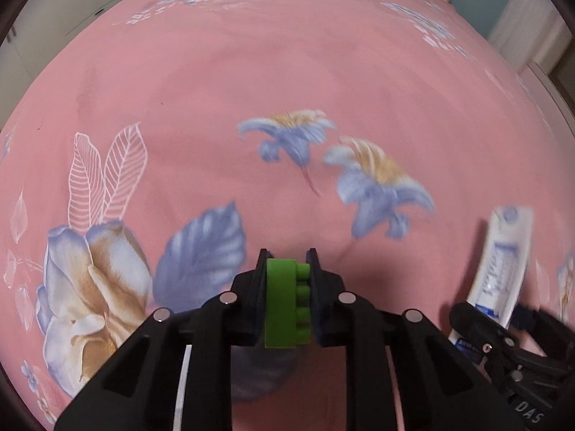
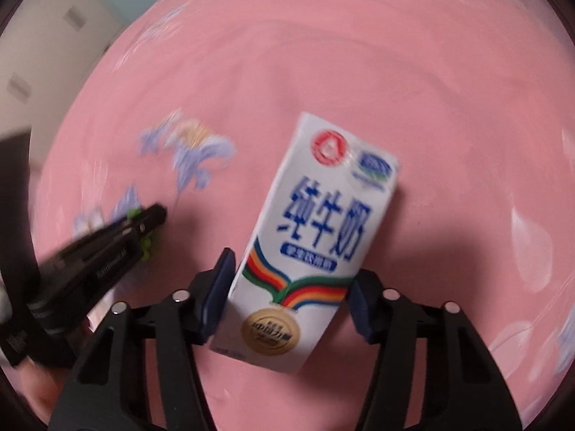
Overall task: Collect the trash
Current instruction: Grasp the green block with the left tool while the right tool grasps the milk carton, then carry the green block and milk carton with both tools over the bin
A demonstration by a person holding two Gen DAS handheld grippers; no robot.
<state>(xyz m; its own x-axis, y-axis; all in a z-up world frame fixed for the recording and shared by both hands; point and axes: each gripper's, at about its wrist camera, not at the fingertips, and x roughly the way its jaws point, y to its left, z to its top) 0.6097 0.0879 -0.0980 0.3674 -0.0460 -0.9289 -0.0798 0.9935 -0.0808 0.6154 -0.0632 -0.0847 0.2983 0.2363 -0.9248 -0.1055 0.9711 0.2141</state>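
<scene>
1. The left gripper (image 1: 287,269) is clamping a green studded block (image 1: 285,301) between its 2 black fingers, with the studs facing the right-hand finger and the jaws narrow around it.
2. That gripper is hanging above a pink bedsheet (image 1: 222,82) printed with blue and tan flowers and white outlined leaves.
3. The right gripper (image 2: 287,287) is gripping a white milk carton (image 2: 309,237) by its lower half, a blue-padded finger pressing on each side.
4. The carton is tilting to the right, its top end pointing away from the camera, and blue characters, a rainbow band and a gold seal are showing on its front face.
5. In the left wrist view, the carton (image 1: 503,269) is appearing at the right edge, held in the right gripper (image 1: 485,323) just beside the left one.
6. In the right wrist view, the left gripper (image 2: 151,226) is reaching in from the left, green showing at its tip; both views are blurring with motion.
7. Pale cabinet doors (image 1: 46,10) are standing beyond the far edge of the bed.
</scene>
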